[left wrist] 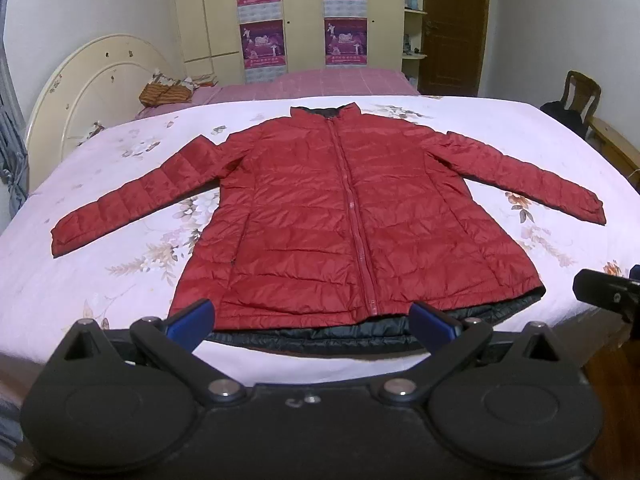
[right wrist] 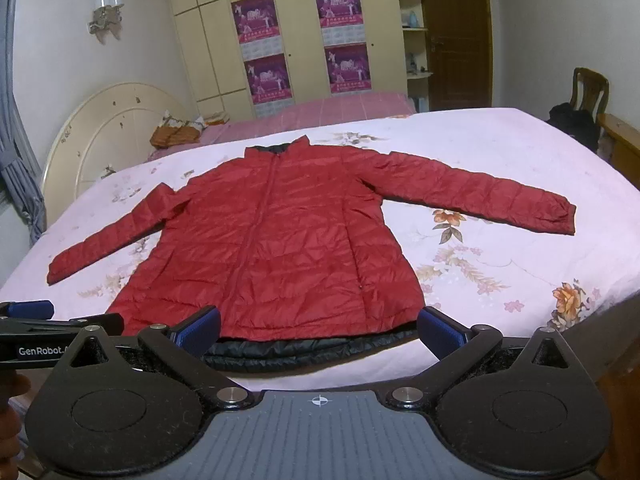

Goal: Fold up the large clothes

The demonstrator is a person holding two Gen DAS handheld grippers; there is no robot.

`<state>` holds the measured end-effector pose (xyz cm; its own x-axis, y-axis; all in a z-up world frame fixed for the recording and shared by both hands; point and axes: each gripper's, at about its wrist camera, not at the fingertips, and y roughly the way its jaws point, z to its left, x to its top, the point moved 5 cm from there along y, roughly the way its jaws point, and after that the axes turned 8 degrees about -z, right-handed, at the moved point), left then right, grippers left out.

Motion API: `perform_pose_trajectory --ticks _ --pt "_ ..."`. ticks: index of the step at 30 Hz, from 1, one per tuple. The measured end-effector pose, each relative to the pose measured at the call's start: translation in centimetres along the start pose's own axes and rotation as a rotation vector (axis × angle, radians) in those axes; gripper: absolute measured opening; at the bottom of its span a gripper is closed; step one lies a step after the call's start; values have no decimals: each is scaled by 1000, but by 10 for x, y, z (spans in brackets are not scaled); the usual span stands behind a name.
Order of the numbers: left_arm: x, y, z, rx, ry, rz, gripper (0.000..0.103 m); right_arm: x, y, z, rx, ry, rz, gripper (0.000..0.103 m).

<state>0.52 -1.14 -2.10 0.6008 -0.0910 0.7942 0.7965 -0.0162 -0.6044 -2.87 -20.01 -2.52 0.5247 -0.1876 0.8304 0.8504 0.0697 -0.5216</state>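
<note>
The left claw [left wrist: 312, 322] stands wide, holding nothing, its blue pads [left wrist: 188, 320] spread just short of the near hem of the red jacket [left wrist: 340, 216]. The right claw [right wrist: 320, 330] is likewise wide and bare, poised over the same hem beside its partner. The jacket lies flat and face up on the bed [left wrist: 100, 280], zipped shut, collar pointing away, both sleeves stretched out to the sides. Its dark lining [left wrist: 320, 336] peeks out below the red hem. The bedsheet is pale with flower prints. Beyond stand a cream headboard [left wrist: 92, 92], a wardrobe [left wrist: 304, 12] with purple posters, a brown door [left wrist: 456, 24] and a wooden chair [left wrist: 580, 94].
</note>
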Motion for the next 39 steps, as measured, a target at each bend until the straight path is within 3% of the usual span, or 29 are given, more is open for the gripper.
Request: perform_pose_trajectory --ticks 39 --pt "-2 2 15 -6 -37 10 103 0 1 12 3 -4 10 103"
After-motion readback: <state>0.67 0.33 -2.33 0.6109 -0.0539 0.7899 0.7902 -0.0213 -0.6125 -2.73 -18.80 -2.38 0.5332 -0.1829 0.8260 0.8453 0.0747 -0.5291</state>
